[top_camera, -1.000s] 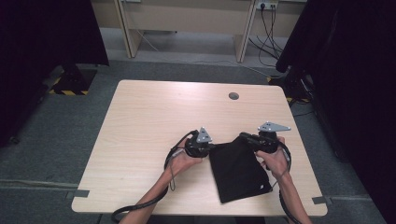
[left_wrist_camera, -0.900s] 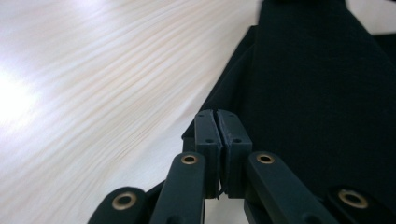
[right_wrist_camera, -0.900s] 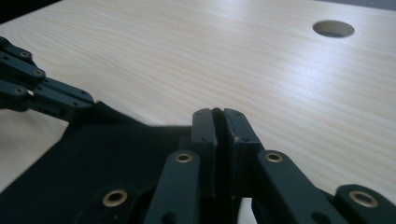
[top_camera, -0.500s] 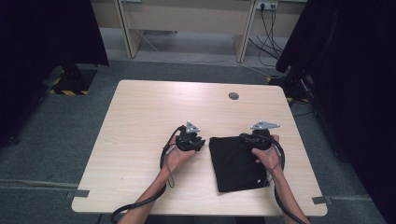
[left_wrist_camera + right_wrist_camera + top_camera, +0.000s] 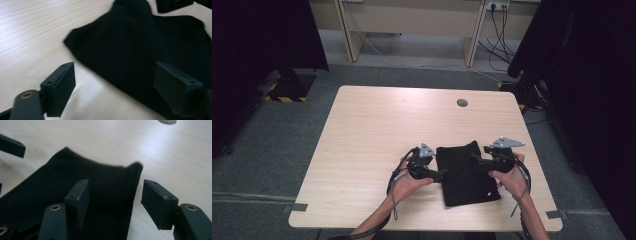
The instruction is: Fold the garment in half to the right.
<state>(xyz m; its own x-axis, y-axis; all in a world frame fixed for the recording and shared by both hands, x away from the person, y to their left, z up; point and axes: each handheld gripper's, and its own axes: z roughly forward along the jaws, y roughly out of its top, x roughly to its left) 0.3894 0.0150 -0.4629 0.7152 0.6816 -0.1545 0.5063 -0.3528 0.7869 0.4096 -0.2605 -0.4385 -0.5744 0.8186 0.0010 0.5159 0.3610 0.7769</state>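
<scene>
A black folded cloth (image 5: 467, 175) lies flat on the wooden table (image 5: 377, 130), near the front edge. My left gripper (image 5: 438, 173) is at the cloth's left edge and my right gripper (image 5: 478, 160) is at its far right part. Both have just been opening. In the left gripper view the left gripper (image 5: 113, 72) stands open over the cloth (image 5: 140, 45), one jaw above bare wood and one above the fabric. In the right gripper view the right gripper (image 5: 115, 187) straddles the cloth's (image 5: 75, 175) right hem, pads apart from it.
A round cable hole (image 5: 462, 102) is set in the table's far side. The left half of the tabletop is bare wood. Dark curtains hang to both sides of the table, and cables trail from both grippers off the front edge.
The tilted cloth was first set down square on the table. Both grippers, shut on its far corners, have since let go and drawn back a little toward the person.
</scene>
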